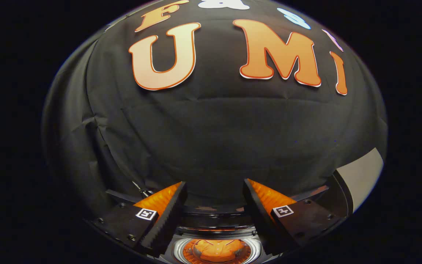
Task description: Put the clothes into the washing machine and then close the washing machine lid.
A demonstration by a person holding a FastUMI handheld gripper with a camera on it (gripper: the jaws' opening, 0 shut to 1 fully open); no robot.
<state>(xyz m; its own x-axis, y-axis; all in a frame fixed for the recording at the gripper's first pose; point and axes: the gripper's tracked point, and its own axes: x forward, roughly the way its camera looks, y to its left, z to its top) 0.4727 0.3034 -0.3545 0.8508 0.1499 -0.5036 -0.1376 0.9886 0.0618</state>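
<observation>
Your gripper (214, 190) is pointing at the booth's black cloth wall (211, 128), its fingers (170, 209) standing wide apart and gripping nothing. Small square markers (146, 214) are sitting on both fingers; their patterns are not readable as writing. Between and below the fingers, the washing machine's round opening (216, 249) is glowing orange inside, partly cut off, so you cannot tell what is lying in it. Further right, a pale panel (361, 176) is showing, its identity unclear.
</observation>
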